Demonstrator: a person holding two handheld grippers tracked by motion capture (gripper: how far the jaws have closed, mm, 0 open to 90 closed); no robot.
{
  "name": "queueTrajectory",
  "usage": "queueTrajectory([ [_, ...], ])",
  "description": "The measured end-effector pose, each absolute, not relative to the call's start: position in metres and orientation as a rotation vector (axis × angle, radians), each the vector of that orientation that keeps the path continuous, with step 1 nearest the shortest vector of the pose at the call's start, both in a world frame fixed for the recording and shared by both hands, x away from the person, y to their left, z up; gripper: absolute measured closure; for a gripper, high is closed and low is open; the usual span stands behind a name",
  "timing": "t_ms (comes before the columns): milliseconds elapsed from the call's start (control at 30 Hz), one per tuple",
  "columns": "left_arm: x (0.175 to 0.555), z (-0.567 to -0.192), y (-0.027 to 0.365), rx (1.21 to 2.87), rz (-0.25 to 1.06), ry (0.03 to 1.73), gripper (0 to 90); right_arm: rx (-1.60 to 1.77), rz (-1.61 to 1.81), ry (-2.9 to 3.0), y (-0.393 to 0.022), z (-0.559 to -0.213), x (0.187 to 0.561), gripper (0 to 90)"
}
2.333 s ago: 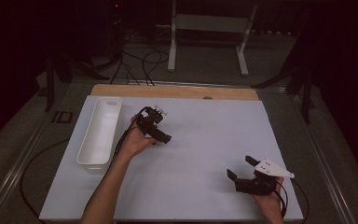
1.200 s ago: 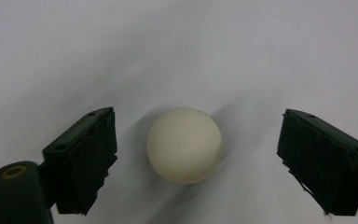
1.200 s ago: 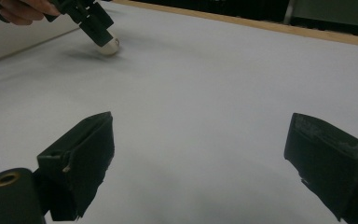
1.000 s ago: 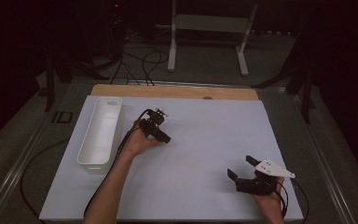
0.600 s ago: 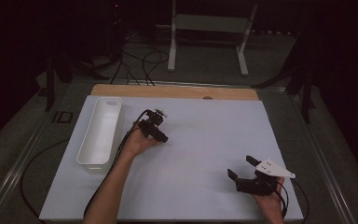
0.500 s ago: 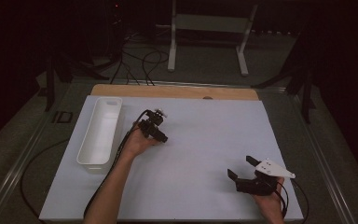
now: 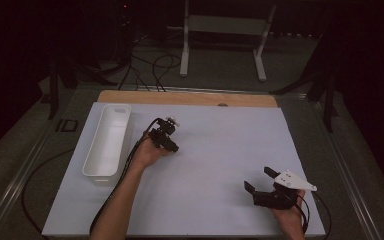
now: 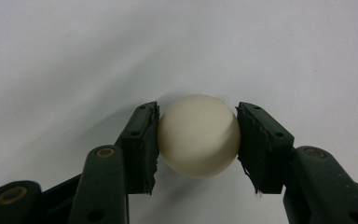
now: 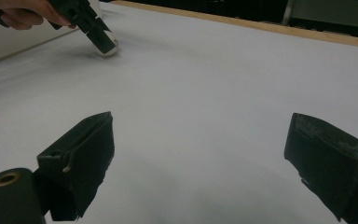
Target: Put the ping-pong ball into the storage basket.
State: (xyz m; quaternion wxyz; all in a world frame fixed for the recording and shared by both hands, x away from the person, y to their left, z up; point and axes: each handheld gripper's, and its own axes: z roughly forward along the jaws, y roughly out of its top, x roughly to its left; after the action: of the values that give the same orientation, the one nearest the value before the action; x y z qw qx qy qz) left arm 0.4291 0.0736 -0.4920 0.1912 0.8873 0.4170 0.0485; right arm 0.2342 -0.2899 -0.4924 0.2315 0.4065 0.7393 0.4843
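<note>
A cream-white ball rests on the white table sheet between the jaws of my left gripper. The jaws have just been closing, and both pads now press on the ball's sides. In the high view the left gripper points down at the sheet left of centre, beside the tray. From the right gripper view the left gripper shows far off with the ball at its tip. My right gripper lies low near the front right. In its own view the right gripper stands open with nothing between the jaws.
A long white tray stands at the left side of the white sheet. A wooden strip runs along the far edge. Cables trail from both grippers. Beyond the table are a dark floor and a metal stand.
The left gripper's jaws look drawn in closer than a second ago. Both hands have kept their places.
</note>
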Motion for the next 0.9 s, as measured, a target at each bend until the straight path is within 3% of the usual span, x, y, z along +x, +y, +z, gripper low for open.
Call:
queueTrajectory([
  [900,0.424,-0.476,0.079,2.453,0.184,1.159,50.9,1.117,1.336,2.036,-0.289,-0.493,0.235,8.0],
])
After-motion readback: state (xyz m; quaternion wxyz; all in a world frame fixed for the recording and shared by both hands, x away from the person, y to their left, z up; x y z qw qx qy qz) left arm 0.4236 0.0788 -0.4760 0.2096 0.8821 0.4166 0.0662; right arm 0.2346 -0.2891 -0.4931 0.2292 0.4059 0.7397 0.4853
